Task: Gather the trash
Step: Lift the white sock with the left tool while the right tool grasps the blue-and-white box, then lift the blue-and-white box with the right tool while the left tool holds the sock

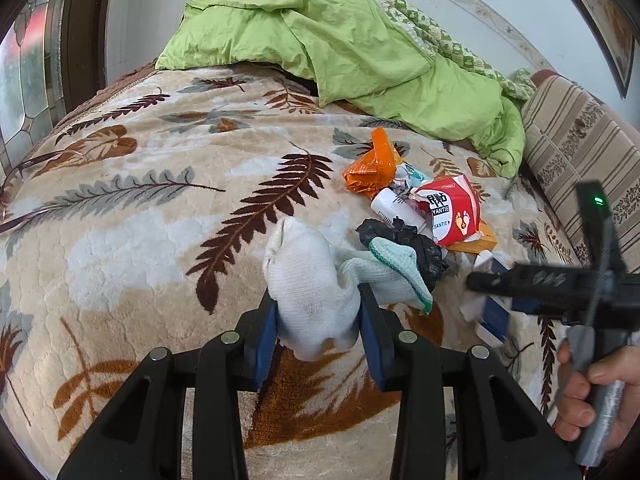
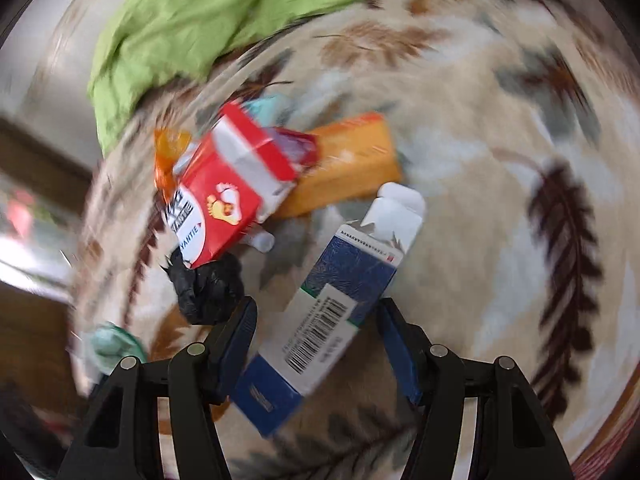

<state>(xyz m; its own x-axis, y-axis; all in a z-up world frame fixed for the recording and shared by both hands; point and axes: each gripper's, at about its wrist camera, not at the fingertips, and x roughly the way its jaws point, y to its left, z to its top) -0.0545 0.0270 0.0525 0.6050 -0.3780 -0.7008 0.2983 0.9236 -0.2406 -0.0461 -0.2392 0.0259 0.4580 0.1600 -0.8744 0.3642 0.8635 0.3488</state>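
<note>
Left wrist view: the left hand-held gripper (image 1: 318, 312), lower centre, is clamped on a soft white glove (image 1: 308, 280).

Right wrist view: the right hand-held gripper (image 2: 316, 330) stands open astride a blue-and-white carton (image 2: 320, 320) lying on the bed (image 2: 480, 160), lower centre; light, crushable, best pinched across its flat sides.

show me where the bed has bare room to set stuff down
The blanket is bare left of the white glove held in the left claw, back to the green quilt. Another free stretch lies right of the blue box. It is crowded around the red box, orange wrapper and black bag.
</note>
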